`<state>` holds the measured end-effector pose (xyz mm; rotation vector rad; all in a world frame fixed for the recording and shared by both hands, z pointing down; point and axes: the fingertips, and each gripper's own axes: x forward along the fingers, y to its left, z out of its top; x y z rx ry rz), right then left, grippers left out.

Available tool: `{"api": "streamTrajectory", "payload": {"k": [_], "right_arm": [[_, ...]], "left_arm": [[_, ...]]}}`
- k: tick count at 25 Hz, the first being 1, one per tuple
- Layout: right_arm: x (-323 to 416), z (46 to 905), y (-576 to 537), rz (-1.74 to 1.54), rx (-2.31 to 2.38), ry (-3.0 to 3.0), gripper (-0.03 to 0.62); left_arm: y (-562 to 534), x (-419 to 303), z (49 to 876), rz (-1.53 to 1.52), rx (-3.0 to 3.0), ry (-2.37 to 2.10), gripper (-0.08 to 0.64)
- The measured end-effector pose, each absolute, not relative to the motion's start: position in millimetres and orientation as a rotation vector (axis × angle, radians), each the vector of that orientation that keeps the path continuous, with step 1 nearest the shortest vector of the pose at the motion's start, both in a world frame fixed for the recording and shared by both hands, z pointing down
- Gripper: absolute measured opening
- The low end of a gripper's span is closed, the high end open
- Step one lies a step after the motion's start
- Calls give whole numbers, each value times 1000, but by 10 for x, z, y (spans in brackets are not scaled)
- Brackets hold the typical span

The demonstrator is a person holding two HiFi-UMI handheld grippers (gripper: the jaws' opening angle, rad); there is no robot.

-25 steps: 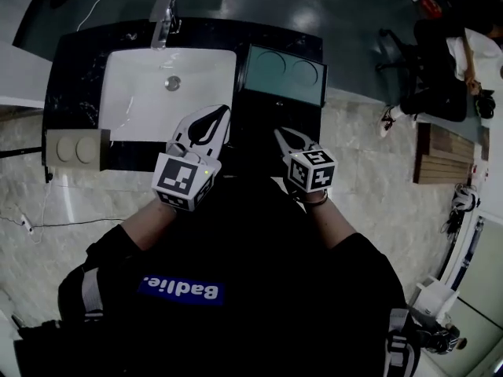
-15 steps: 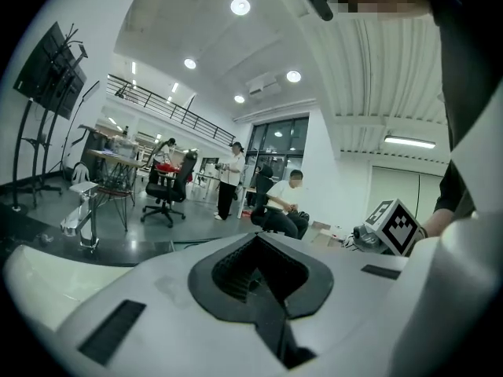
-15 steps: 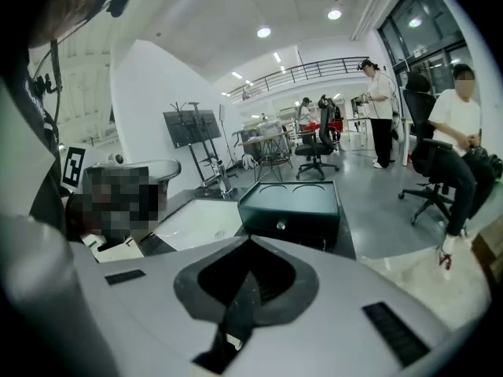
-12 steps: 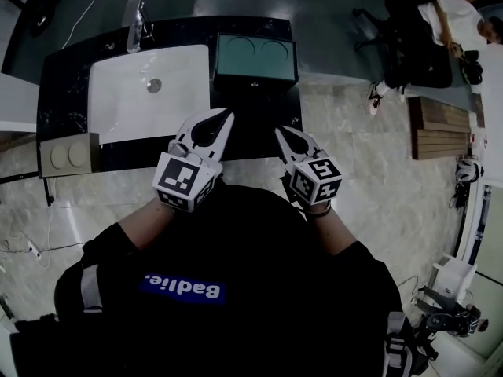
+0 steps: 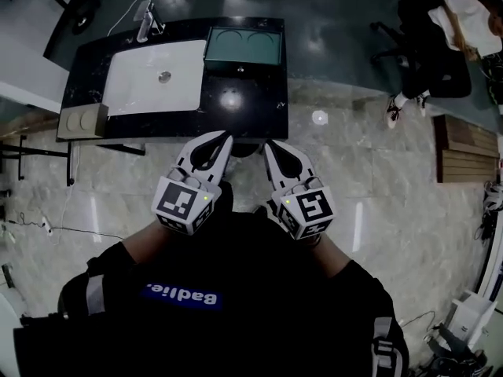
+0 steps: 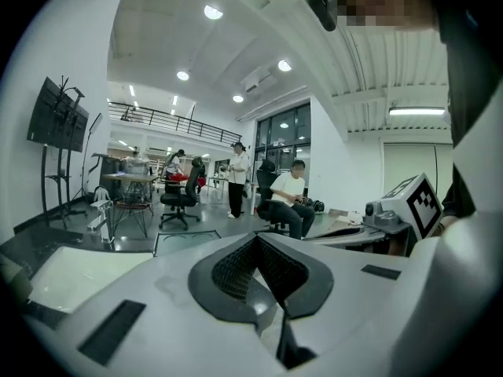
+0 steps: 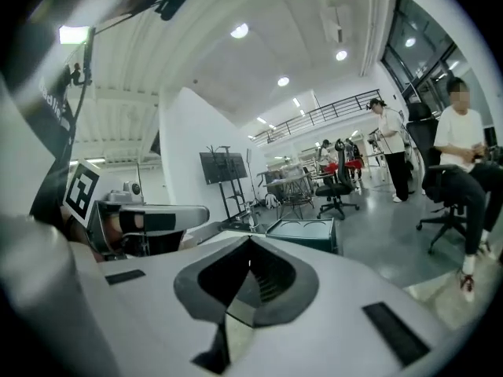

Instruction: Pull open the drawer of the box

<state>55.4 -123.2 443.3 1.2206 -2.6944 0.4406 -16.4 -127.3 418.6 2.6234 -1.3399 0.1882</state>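
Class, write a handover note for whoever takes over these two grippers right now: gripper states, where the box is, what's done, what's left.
Left gripper: shut, empty, held near the body, short of the black counter.
Right gripper: shut, empty, beside it.
Box: on the counter's far edge, right of the white sink; its drawer looks closed.
Done: nothing yet.
Left: approach the box, grip the drawer front, pull it open.
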Motion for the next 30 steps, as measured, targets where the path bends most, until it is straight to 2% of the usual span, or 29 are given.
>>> {"api": "streamTrajectory", "payload": {"k": [7, 13, 23, 30], "right_arm": [[803, 4269, -718, 328, 1333, -2720, 0], [548, 4080, -511, 189, 1350, -2719, 0], [-74, 3831, -546, 71, 1421, -2650, 0], [-201, 3739, -510, 35, 1482, -2639, 0]], "left_arm": [[-706, 79, 4087, 208, 2617, -1402, 0], [-501, 129, 3805, 27, 2723, -1363, 0], [-444, -551, 3653, 47, 2804, -1368, 0], [-387, -685, 3670, 72, 2836, -1317, 0]]}}
